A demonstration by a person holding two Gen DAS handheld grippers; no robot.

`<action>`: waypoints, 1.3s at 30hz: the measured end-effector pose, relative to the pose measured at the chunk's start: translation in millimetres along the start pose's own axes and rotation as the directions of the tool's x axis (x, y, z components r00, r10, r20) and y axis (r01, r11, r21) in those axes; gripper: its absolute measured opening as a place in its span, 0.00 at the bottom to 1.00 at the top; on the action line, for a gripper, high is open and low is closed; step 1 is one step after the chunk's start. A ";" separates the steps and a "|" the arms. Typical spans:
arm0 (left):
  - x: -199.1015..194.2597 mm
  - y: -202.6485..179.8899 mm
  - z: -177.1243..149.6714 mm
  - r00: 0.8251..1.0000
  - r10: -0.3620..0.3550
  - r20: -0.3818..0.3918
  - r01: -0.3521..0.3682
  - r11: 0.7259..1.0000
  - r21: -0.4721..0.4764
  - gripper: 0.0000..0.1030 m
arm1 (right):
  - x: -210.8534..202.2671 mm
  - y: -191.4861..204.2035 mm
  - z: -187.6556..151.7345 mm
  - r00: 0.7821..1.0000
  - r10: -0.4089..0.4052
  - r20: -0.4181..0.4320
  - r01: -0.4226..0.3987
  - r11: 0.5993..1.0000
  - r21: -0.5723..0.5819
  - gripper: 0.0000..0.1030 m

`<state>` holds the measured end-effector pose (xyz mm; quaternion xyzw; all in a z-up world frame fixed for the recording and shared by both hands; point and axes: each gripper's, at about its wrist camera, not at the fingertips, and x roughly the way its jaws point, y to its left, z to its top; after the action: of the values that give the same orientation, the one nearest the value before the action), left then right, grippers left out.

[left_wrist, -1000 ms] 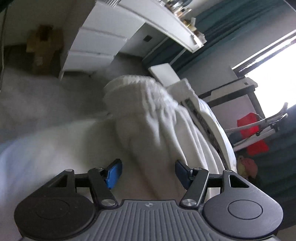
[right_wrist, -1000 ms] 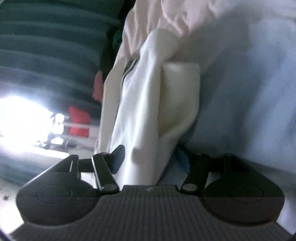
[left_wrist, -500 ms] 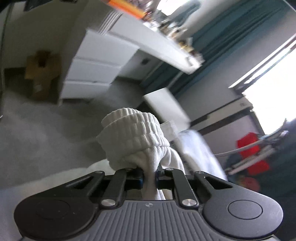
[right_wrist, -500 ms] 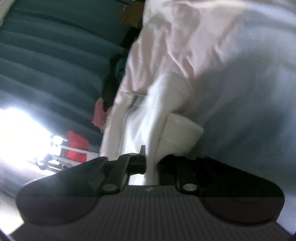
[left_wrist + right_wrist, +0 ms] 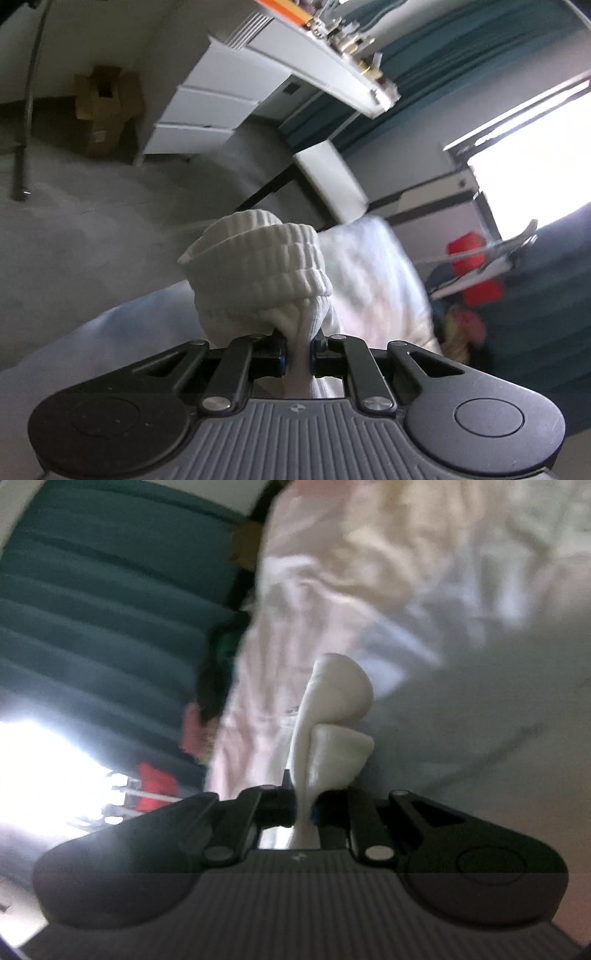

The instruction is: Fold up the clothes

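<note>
One white garment, two tools, one cardboard box.

The garment sat before the bed. A drawer unit stood behind, a box to its left.

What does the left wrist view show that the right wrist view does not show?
Only the left wrist view: the left gripper shut on the ribbed cuff, a white drawer unit, a cardboard box.
Only the right wrist view: the right gripper shut on smooth white fabric, over a crumpled pale sheet.
Both: teal curtains, a red object, a bright window.
</note>
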<state>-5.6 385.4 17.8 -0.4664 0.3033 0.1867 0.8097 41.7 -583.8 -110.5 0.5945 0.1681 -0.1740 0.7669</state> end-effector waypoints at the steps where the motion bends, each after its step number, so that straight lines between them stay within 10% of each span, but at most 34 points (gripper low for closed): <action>1: 0.9 11.0 -4.3 1.000 0.013 -0.009 -0.013 1.000 -0.003 0.12 | 0.0 -8.0 0.6 0.999 -0.026 -0.020 0.027 0.999 0.021 0.11; 7: 7.3 49.0 -24.5 0.999 0.023 -0.032 -0.020 0.996 0.084 0.15 | 10.2 -36.2 -3.8 0.986 -0.104 -0.130 0.113 0.992 0.062 0.14; 12: -1.1 52.2 -37.1 1.000 0.014 -0.018 -0.012 0.989 0.150 0.25 | 15.5 -63.2 -4.6 0.986 0.011 -0.168 0.026 0.975 0.220 0.18; 16: -14.1 50.9 -45.3 1.000 0.029 -0.008 -0.027 0.981 0.194 0.33 | 20.0 -63.8 -4.2 0.978 0.070 -0.197 -0.024 0.974 0.225 0.40; 22: -40.1 36.7 -62.2 0.996 0.072 0.045 -0.084 0.932 0.352 0.51 | 30.7 -45.0 -6.6 0.972 0.092 -0.218 -0.066 0.990 0.128 0.54; 29: -53.0 -7.3 -82.2 0.991 0.060 0.123 -0.111 0.876 0.469 0.59 | 21.6 -27.1 -6.6 0.937 0.313 -0.155 -0.290 0.944 0.155 0.54; 39: -16.8 -107.3 -173.8 0.995 -0.090 0.034 0.048 0.774 0.631 0.62 | 39.6 -29.8 -17.2 0.962 0.158 -0.224 -0.137 0.985 0.105 0.53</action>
<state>-10.4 181.0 31.7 -0.1738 0.3054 0.0594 0.9343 61.9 -576.7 -158.4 0.6550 0.2039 -0.0532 0.7256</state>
